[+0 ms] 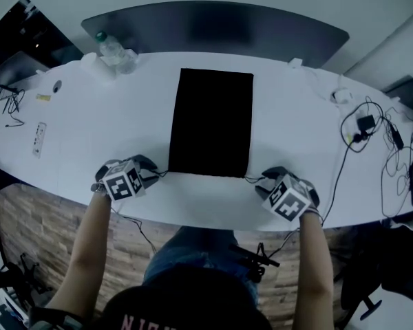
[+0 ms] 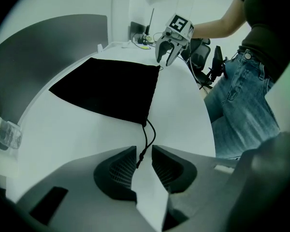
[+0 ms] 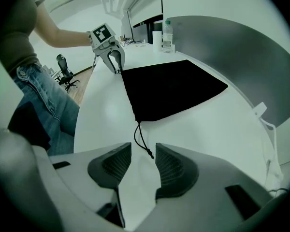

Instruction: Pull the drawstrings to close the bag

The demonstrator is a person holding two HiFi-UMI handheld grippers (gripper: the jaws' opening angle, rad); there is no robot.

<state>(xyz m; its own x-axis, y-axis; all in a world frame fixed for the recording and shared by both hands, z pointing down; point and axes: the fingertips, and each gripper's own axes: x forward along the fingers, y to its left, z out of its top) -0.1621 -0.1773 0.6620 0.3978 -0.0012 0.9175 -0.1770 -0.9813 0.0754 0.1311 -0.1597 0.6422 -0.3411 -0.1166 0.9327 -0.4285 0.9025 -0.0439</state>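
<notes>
A black drawstring bag (image 1: pixel 210 122) lies flat on the white table (image 1: pixel 89 129), its mouth toward the near edge. My left gripper (image 1: pixel 155 174) sits at the bag's near left corner. In the left gripper view the bag (image 2: pixel 111 93) trails a thin cord (image 2: pixel 147 137) whose knotted end lies between the left gripper's (image 2: pixel 144 161) spread pads, with a gap on both sides. My right gripper (image 1: pixel 261 179) sits at the near right corner. In the right gripper view the other cord (image 3: pixel 141 140) runs from the bag (image 3: pixel 169 88) into the right gripper's (image 3: pixel 143 159) gap, its tip close to the right pad.
A water bottle (image 1: pixel 113 50) stands at the far left of the table. Cables and a charger (image 1: pixel 368 126) lie at the right. A small remote (image 1: pixel 39 137) rests at the left. A curved grey partition (image 1: pixel 213 26) backs the table. The front edge (image 1: pixel 206 222) runs just behind both grippers.
</notes>
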